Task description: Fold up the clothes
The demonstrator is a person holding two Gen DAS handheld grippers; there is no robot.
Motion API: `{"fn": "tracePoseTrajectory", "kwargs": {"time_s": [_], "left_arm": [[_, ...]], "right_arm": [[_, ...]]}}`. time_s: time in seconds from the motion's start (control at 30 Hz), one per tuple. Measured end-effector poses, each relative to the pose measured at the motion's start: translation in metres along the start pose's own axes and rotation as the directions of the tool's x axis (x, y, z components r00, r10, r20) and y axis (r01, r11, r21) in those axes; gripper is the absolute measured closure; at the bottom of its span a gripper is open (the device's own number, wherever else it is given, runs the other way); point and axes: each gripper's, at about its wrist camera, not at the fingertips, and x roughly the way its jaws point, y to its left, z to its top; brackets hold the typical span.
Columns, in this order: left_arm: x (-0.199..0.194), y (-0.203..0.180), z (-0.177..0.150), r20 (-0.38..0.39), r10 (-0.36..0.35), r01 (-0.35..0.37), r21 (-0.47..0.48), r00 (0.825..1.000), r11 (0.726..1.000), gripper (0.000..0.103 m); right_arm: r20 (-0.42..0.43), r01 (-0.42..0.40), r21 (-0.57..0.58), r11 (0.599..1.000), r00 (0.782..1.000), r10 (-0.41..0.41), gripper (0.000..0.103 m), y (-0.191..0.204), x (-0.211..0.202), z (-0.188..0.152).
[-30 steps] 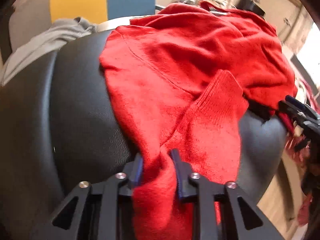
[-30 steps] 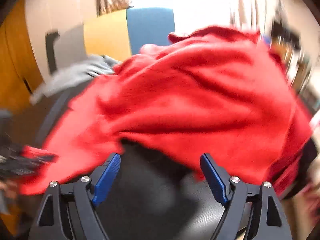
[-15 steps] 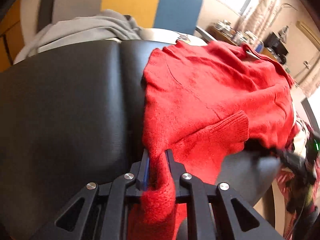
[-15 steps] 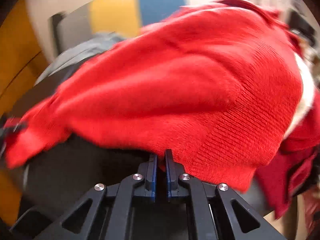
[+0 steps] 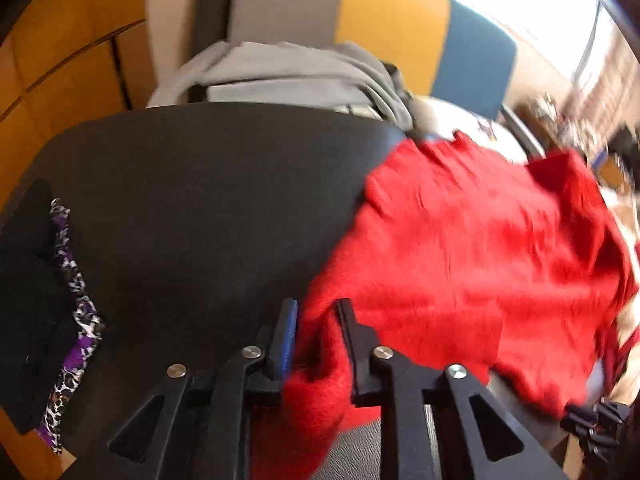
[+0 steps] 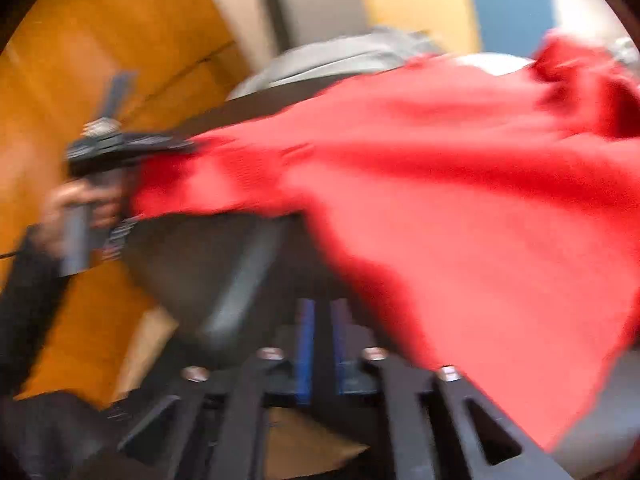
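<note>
A red knit sweater [image 5: 472,264] lies over the right side of a black leather seat [image 5: 192,208]. My left gripper [image 5: 316,312] is shut on a bunched edge of the sweater at the seat's front. In the right wrist view the sweater [image 6: 460,184] stretches across the frame and is blurred. My right gripper [image 6: 322,320] has its jaws nearly together; the sweater's edge hangs just right of them, and I cannot tell whether any cloth is pinched. The left gripper [image 6: 120,148] shows there at the left, holding the sweater's far corner.
A grey garment [image 5: 288,76] lies behind the black seat, before a grey, yellow and blue chair back [image 5: 384,20]. A purple patterned cloth [image 5: 72,320] lies on a dark pad at the left. Wooden cupboards [image 6: 80,80] stand at the left.
My right gripper closed from wide open on the sweater's edge. Both grippers swung left, drawing the sweater out sideways; it now covers only the right part of the seat.
</note>
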Motion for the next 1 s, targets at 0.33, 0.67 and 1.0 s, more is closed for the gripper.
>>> {"fn": "tracePoseTrajectory", "kwargs": {"time_s": [0.33, 0.67, 1.0], "left_arm": [[-0.046, 0.005, -0.002, 0.118, -0.125, 0.126, 0.001, 0.985, 0.992, 0.075], [-0.013, -0.108, -0.04, -0.034, -0.277, 0.277, 0.222, 0.96, 0.935, 0.074], [0.028, -0.131, -0.035, -0.059, -0.29, 0.295, 0.156, 0.955, 0.943, 0.073]], "right_arm": [[-0.107, -0.069, 0.158, 0.985, 0.99, 0.087, 0.044, -0.059, -0.01, -0.039], [-0.194, -0.411, 0.054, 0.91, 0.89, 0.413, 0.046, 0.004, -0.033, -0.069], [-0.018, -0.08, 0.104, 0.991, 0.996, 0.083, 0.041, -0.13, -0.102, -0.023]]}}
